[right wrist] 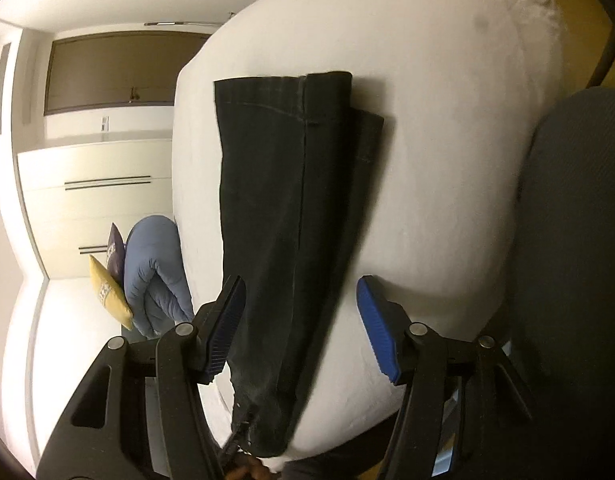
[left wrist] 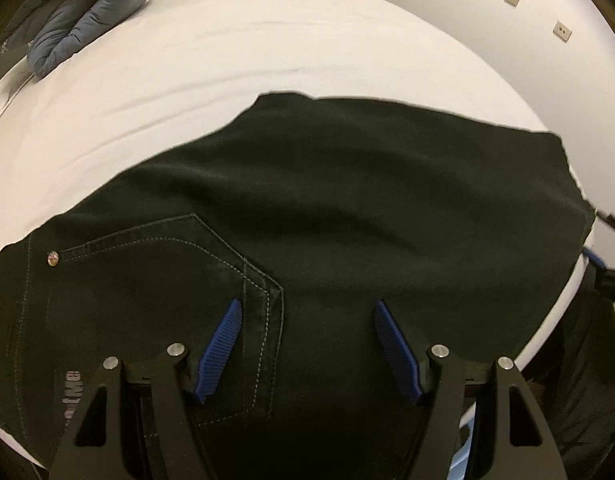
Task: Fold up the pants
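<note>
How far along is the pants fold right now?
Done: the pants lie on the bed folded lengthwise, one leg over the other. In hand: nothing; the left gripper and right gripper are both open above the cloth. Left: the crosswise folds.

A blue-grey quilt lies bunched at the white bed's far corner — yellow and purple cushions beside it.

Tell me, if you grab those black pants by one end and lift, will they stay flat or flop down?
Probably flop. The black pants are soft cloth lying flat on the white bed, so the loose part would likely hang down. The stitched seams and back pocket suggest thick denim, so they may feel a bit heavy. They shouldn't roll or break.
</note>
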`<act>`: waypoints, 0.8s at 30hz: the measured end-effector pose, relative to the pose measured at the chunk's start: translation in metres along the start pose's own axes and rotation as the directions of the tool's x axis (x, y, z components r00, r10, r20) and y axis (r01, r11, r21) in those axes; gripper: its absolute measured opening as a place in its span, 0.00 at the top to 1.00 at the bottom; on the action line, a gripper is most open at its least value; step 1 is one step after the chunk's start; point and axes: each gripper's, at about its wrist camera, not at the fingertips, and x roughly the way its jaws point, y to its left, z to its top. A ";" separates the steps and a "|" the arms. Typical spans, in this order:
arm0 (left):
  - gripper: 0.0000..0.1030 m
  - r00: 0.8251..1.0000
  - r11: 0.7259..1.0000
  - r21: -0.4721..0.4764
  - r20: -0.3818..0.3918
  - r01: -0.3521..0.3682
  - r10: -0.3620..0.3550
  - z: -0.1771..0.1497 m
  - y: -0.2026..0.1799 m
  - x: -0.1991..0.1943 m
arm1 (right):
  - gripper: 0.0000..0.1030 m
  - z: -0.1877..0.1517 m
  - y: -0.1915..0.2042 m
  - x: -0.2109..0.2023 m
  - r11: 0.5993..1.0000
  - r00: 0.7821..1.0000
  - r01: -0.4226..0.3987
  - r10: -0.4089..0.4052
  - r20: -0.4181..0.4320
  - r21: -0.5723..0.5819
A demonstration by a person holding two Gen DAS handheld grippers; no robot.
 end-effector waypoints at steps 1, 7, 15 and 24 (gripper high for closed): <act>0.31 1.000 1.000 -0.001 0.003 0.001 -0.001 0.000 -0.001 0.001 | 0.45 0.000 0.001 0.002 1.000 1.000 -0.002 0.002 -0.002 -0.005; 0.31 1.000 1.000 -0.015 -0.010 -0.005 0.005 -0.004 -0.001 0.001 | 0.59 -0.001 0.007 0.006 1.000 0.999 -0.005 0.004 -0.040 -0.021; 0.30 1.000 1.000 -0.018 -0.018 0.003 -0.003 -0.007 -0.005 0.009 | 0.59 -0.006 0.014 -0.019 0.993 0.995 0.100 -0.101 -0.014 -0.067; 0.30 1.000 1.000 -0.025 -0.022 0.008 -0.009 -0.010 0.026 -0.002 | 0.63 -0.005 0.000 -0.001 1.000 1.000 0.012 -0.012 -0.027 -0.015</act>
